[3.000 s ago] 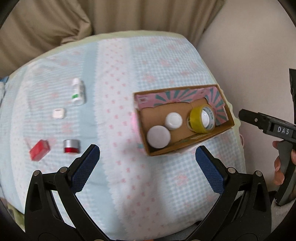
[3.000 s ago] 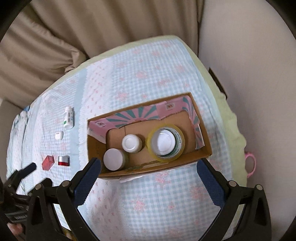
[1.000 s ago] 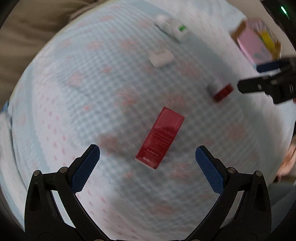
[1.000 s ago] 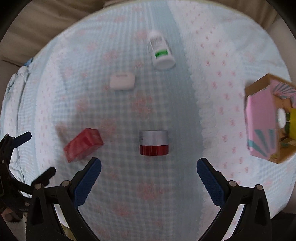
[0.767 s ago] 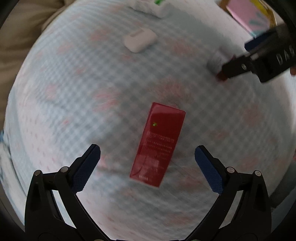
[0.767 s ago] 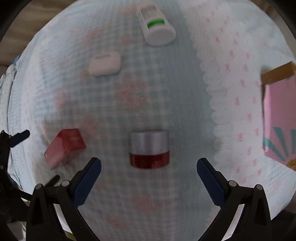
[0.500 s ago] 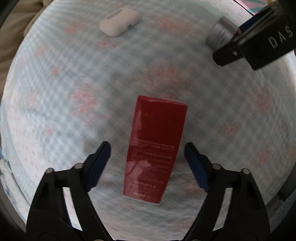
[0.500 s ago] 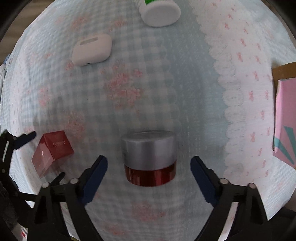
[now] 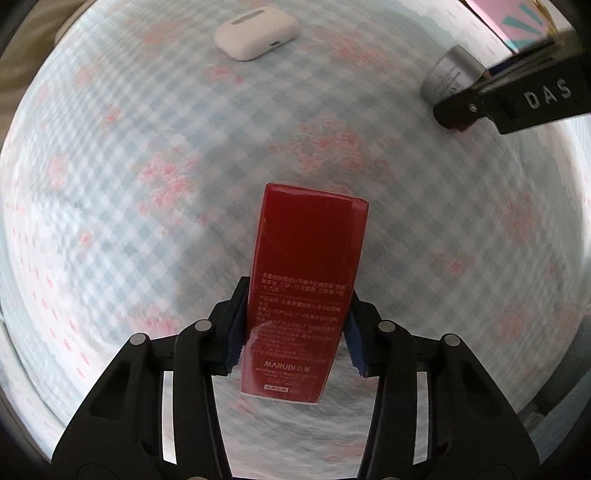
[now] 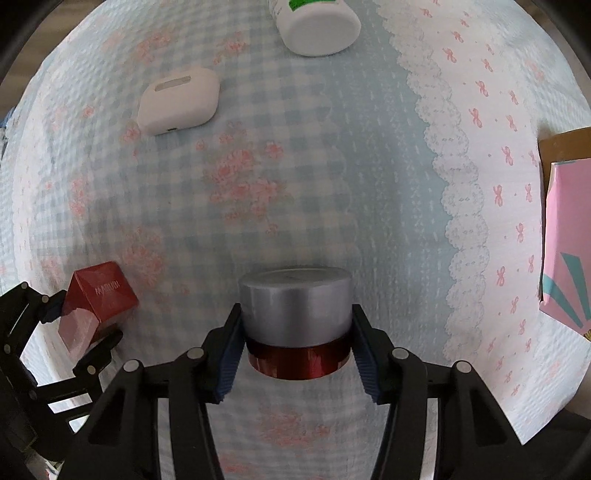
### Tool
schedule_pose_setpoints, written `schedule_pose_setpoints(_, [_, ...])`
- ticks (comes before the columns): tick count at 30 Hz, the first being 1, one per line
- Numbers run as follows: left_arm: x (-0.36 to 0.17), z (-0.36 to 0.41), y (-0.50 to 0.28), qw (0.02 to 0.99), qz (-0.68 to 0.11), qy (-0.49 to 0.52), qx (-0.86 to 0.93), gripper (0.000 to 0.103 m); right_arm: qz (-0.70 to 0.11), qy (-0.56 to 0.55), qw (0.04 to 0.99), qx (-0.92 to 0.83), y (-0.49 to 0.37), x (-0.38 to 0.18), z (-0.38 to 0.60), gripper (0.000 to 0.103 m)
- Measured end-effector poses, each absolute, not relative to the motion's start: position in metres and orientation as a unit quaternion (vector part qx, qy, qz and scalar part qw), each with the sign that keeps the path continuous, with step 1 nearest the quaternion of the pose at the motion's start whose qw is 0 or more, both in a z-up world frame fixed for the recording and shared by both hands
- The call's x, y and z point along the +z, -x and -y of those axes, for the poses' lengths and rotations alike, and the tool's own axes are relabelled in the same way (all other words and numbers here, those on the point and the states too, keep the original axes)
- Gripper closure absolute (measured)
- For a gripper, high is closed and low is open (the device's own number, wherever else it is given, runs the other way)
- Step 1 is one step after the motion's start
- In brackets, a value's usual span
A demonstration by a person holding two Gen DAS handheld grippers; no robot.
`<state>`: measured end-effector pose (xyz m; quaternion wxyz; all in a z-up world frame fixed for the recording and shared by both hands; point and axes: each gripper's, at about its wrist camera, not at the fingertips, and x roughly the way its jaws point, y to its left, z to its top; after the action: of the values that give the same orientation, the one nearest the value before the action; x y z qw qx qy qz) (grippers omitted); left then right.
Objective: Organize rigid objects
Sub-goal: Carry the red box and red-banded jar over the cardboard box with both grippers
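Both grippers have descended and closed since earlier: left gripper point(image 9: 295, 328) clamps the red carton point(image 9: 306, 280), long axis along its fingers; right gripper point(image 10: 297, 350) clamps the silver-lidded jar point(image 10: 295, 317) mid-tablecloth point(image 10: 295, 166); box point(image 10: 565, 229) lies at the right edge.

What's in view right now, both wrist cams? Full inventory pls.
red MARUBI carton: 1, red, gripped between the left tongs.
silver-lidded red jar: 1, silver over red, gripped between the right tongs.
white earbud case: 1, white, on the cloth beyond both.
white bottle: 1, white with green label, lying at the far edge.
cardboard box: 1, brown with pink lining, right edge.
checked tablecloth: 1, blue-white with pink flowers.
left tongs: shut on carton.
right tongs: shut on jar.
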<state>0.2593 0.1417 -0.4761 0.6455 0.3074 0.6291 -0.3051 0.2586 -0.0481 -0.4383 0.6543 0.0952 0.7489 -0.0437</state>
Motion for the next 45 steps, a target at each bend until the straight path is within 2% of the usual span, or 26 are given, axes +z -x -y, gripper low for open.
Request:
schedule_pose_setpoints(13, [-0.431, -0.203, -0.279, 0.706, -0.654, -0.142, -0.231, 0.063, -0.719, -0.121, 0.684, -0.031, -0.244, -0.390, 0.059, 0.053])
schedule_pose_setpoints(22, [-0.347, -0.217, -0.257, 0.746, -0.622, -0.093, -0.221, 0.063, -0.681, -0.153, 0.716, -0.003, -0.229, -0.318, 0.050, 0.053])
schedule_pose_setpoints(24, [-0.318, -0.211, -0.250, 0.757, -0.608, -0.079, -0.226, 0.063, -0.670, -0.165, 0.724, 0.007, -0.229, -0.298, 0.049, 0.053])
schedule_pose_setpoints(34, [-0.262, -0.164, -0.238, 0.786, -0.563, -0.043, -0.252, 0.063, -0.624, -0.178, 0.761, 0.018, -0.203, -0.212, 0.067, 0.053])
schedule_pose_setpoints(45, [-0.199, -0.055, -0.218, 0.809, -0.530, -0.040, -0.252, 0.063, -0.578, -0.205, 0.790, 0.018, -0.173, -0.154, 0.174, 0.053])
